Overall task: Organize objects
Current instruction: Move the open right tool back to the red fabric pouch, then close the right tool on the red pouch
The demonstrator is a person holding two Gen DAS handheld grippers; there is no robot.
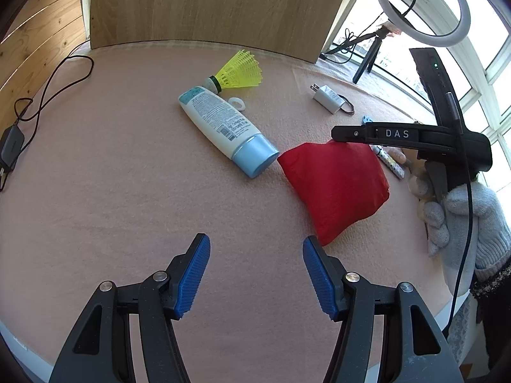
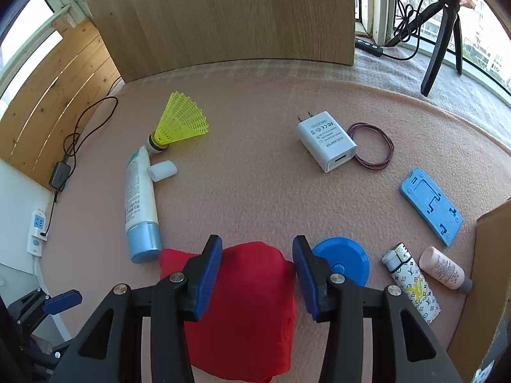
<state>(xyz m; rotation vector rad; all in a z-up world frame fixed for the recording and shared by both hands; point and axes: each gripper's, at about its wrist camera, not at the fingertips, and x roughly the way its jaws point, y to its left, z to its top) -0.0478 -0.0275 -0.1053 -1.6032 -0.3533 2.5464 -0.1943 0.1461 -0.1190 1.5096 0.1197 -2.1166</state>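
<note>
A red bean bag (image 1: 335, 188) (image 2: 249, 303) lies on the pink felt table (image 1: 111, 191) (image 2: 255, 185). My right gripper (image 2: 257, 250) is open, its blue pads (image 2: 209, 274) on either side of the bag's far end, just above it. My left gripper (image 1: 255, 249) is open over bare felt, the bag off to its right. A white lotion tube with a blue cap (image 1: 223, 127) (image 2: 140, 204), a yellow shuttlecock (image 1: 238, 73) (image 2: 179, 124) and a small white piece (image 1: 237, 102) (image 2: 162, 170) lie beyond.
A white charger (image 2: 325, 140) (image 1: 329, 97) with a wire loop (image 2: 372, 150), a blue stand (image 2: 431, 210), a blue disc (image 2: 343, 261), a patterned lighter (image 2: 412, 287) and a pink bottle (image 2: 445, 269) sit right. A wooden panel (image 2: 223, 16) backs the table. A gloved hand (image 1: 463, 217) holds the right gripper.
</note>
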